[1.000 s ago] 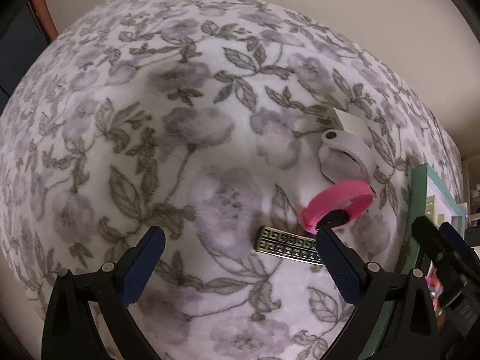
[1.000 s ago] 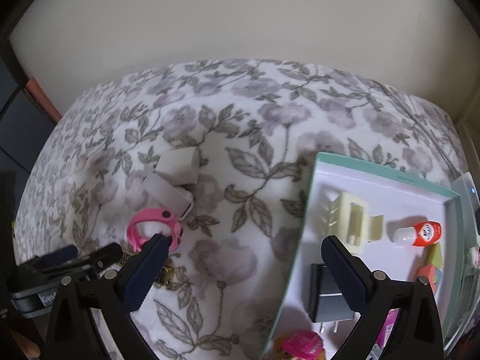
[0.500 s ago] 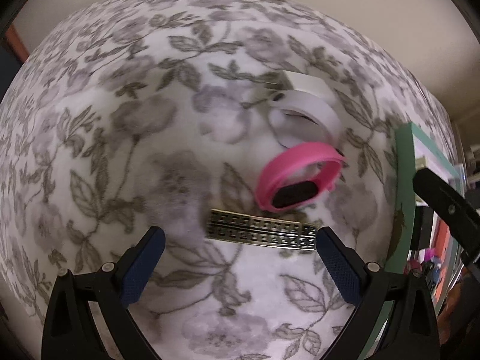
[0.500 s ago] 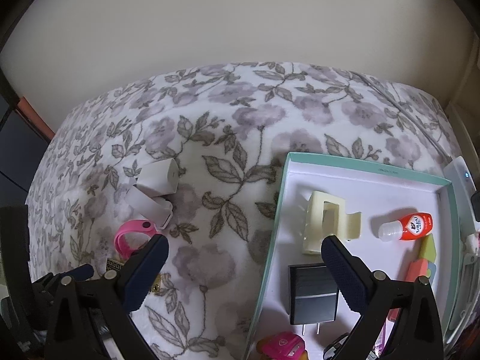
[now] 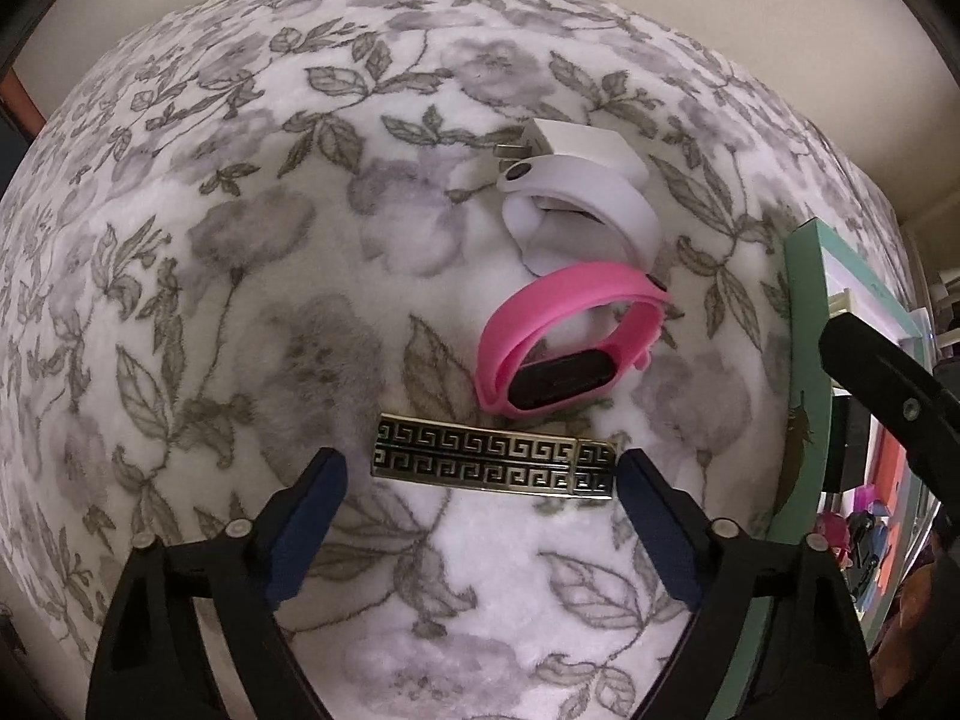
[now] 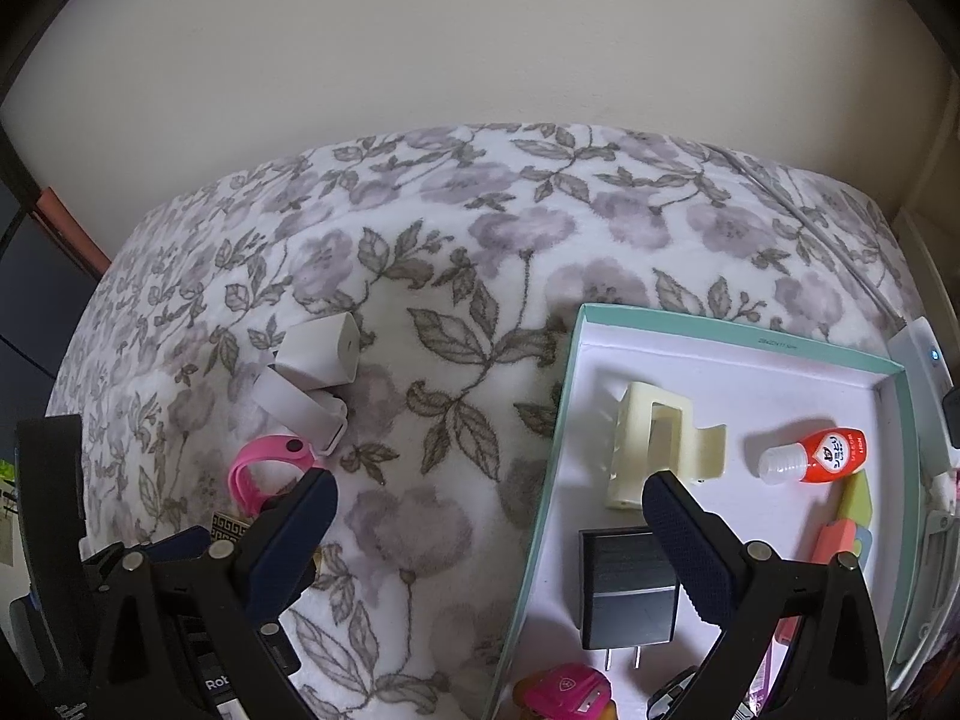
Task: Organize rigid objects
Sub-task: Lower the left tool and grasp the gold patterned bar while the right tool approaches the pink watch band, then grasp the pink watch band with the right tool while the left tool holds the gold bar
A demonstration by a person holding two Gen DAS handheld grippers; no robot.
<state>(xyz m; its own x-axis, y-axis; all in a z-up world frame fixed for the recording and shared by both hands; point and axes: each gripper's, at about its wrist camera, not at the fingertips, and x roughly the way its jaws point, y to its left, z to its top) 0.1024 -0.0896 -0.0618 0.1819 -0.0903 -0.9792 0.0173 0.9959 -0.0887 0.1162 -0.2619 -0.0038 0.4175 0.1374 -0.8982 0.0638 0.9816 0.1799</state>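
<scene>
Brass-toned key-pattern clip (image 5: 495, 468) lay crosswise just ahead of the left hand-held gripper (image 5: 480, 474), whose spread jaws, just narrowing, bracketed its ends without touching.

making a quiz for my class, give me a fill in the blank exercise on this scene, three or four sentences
1. The gold patterned bar lies between the open fingers of the ____ gripper.
2. The wristband nearest that bar is ____.
3. The red bottle lies inside the ____-rimmed tray.
4. The bottle's cap is ____.

Missing words: left; pink; green; white
</scene>
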